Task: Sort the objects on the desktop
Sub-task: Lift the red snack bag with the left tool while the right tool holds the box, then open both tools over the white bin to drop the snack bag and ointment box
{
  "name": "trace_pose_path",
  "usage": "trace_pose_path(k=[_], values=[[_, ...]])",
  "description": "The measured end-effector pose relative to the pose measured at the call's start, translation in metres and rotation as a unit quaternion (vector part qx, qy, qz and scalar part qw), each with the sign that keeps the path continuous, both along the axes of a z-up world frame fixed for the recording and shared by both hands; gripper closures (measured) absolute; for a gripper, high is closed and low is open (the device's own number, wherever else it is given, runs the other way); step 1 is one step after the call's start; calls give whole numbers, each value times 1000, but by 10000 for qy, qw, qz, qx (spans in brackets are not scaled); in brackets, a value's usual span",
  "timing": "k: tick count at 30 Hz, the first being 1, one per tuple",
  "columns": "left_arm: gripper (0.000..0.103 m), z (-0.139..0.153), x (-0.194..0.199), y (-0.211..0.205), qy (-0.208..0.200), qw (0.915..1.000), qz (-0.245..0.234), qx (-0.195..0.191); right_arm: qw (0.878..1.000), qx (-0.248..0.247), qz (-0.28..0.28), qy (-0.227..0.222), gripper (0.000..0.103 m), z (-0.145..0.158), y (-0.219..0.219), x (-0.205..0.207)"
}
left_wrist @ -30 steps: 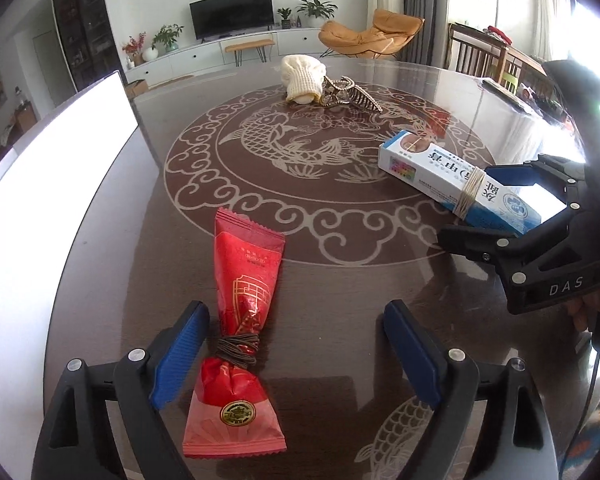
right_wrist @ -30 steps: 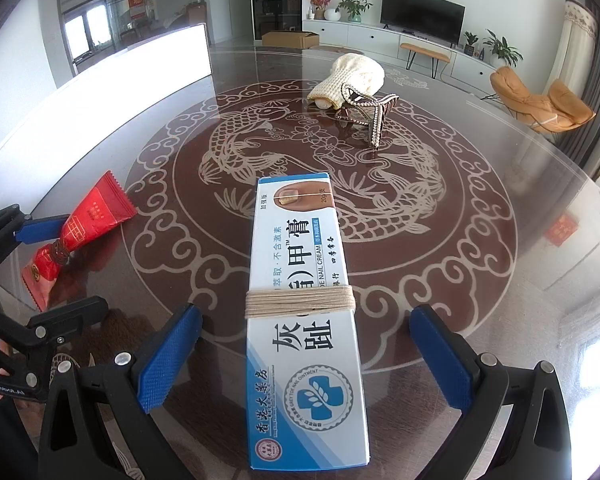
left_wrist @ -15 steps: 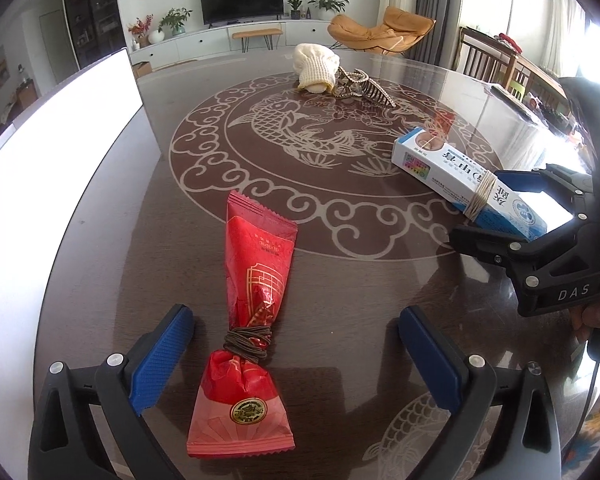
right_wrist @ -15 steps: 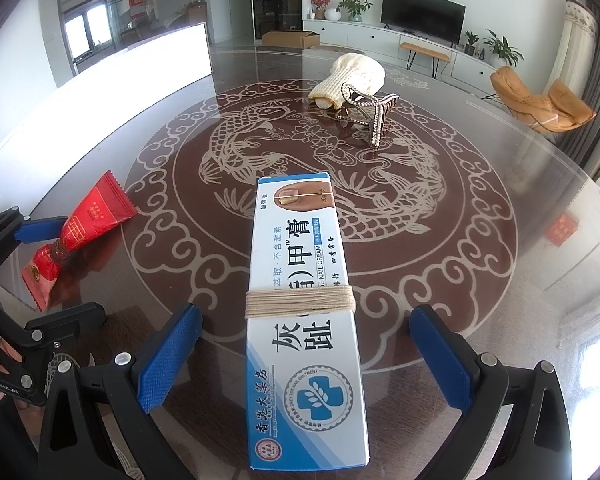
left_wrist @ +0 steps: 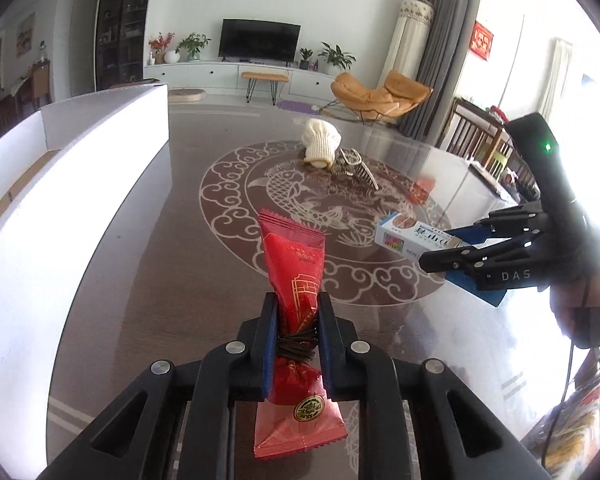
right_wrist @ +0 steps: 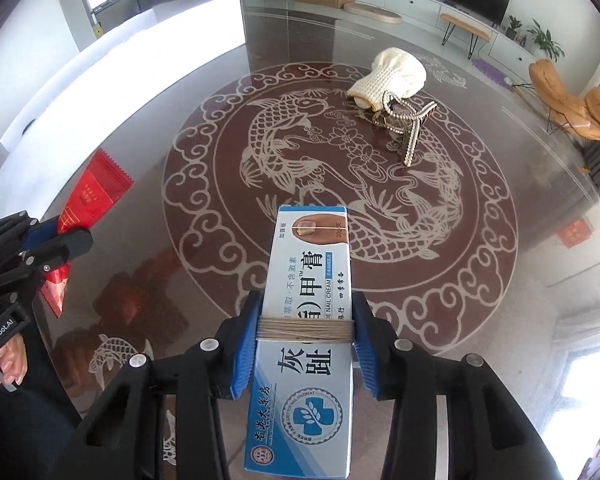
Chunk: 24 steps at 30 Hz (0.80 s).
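Observation:
A red snack packet (left_wrist: pixel 296 264), tied at the waist with dark cord, sits between the pads of my left gripper (left_wrist: pixel 297 304), which is shut on that waist and holds it off the table. From the right wrist view, the packet (right_wrist: pixel 96 192) shows at the left in the left gripper (right_wrist: pixel 56 236). A blue-and-white nail cream box (right_wrist: pixel 308 280), bound with beige string, lies between the jaws of my right gripper (right_wrist: pixel 305 312). Those jaws are closing and their pads press on the box's sides at the string. The left wrist view has the box (left_wrist: pixel 416 238) raised at the right.
The dark glass table (right_wrist: pixel 204 264) bears a fish pattern. A cream knitted pouch (right_wrist: pixel 396 76) and a beaded hair claw (right_wrist: pixel 408 128) lie at its far side. A long white open box (left_wrist: pixel 100 128) runs along the left edge. A person's hand (left_wrist: pixel 580 304) holds the right gripper.
Both grippers stood wide open around their objects on the table. Now each has closed on its object and lifted it: the left with the red packet, the right with the box.

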<state>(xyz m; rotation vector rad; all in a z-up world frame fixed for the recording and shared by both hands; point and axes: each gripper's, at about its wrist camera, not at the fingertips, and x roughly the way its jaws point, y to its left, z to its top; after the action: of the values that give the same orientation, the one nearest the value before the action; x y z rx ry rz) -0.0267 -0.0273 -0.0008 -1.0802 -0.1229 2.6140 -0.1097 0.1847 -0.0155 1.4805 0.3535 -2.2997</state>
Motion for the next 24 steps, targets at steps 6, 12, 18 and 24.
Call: trace_pose_path(k=[6, 12, 18, 24], values=[[85, 54, 30, -58, 483, 9965, 536, 411, 9981, -292, 283, 455, 59, 53, -38, 1], [85, 98, 36, -158, 724, 9847, 1450, 644, 9888, -918, 742, 911, 59, 115, -120, -13], [85, 79, 5, -256, 148, 9703, 2395, 315, 9715, -1861, 1051, 1023, 59, 143, -237, -38], [82, 37, -20, -289, -606, 9619, 2665, 52, 9682, -2118, 1234, 498, 58, 89, -353, -61]])
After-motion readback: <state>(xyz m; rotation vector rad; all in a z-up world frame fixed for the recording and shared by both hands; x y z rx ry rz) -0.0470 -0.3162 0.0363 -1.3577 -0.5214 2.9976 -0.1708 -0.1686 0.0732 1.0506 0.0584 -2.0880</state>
